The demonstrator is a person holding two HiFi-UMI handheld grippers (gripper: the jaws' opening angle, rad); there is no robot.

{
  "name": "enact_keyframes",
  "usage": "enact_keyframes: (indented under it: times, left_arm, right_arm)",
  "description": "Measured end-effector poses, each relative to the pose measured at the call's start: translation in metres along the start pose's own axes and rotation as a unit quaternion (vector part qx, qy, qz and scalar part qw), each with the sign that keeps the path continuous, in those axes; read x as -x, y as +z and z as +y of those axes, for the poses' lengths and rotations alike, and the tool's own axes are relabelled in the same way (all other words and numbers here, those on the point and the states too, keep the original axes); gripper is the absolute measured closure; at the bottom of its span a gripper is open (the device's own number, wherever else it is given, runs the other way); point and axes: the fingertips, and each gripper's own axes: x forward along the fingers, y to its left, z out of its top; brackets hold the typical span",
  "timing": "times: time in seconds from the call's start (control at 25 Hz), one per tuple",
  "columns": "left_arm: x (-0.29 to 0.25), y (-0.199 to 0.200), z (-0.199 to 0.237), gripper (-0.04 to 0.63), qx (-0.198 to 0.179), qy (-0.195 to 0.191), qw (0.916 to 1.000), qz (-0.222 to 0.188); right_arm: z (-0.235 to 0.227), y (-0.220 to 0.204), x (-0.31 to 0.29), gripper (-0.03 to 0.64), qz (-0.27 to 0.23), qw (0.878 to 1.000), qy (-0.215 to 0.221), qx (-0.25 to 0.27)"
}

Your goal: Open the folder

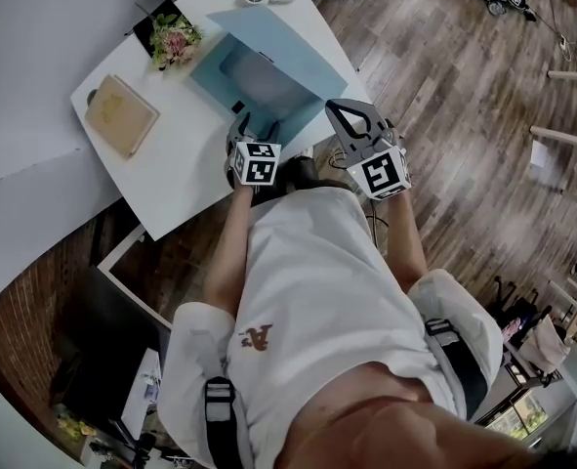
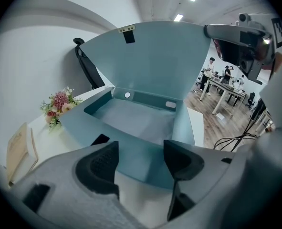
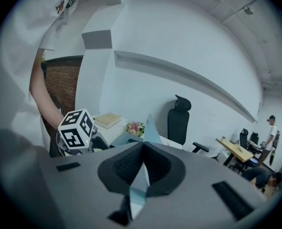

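Item: folder (image 1: 231, 78), blue box type, on the white table (image 1: 176, 179), directly ahead of both claws. Condition: partly open; lid (image 2: 160, 61) stands raised from a hinge on the side far from the left gripper (image 2: 141, 157), tray mouth facing up and back toward the holder. Long axis: appears to run crosswise in front of the left gripper, parallel to the hinge, though the wide lens makes this uncertain. Left gripper: jaws spread wide, clamping nothing; the tray's near wall lies just beyond and between them, contact not confirmed. Right gripper (image 3: 141, 168): jaws pressed together on the thin free edge of the lid near its right corner, up and to the right of the left gripper. Adjacent pieces: flower arrangement (image 1: 174, 39) just past the folder on the left gripper's left; tan book (image 1: 120, 113) farther left, well apart. Hazards, as judged: the pinch sits on a narrow strip of board, so a twist of the right gripper could let the edge slip and the lid drop shut; with the tray unclamped, further pull on the lid may lift or drag the whole folder; a slide to the left would bring it against the flowers.
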Motion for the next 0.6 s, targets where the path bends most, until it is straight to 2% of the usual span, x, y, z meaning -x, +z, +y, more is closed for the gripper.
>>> enact_keyframes:
  times: [0.6]
  left_arm:
    - [0.001,0.0,0.0,0.291,0.0,-0.002,1.0,0.002]
  right_arm:
    - [-0.022,-0.006,0.006,0.609,-0.007,0.999,-0.042,-0.017]
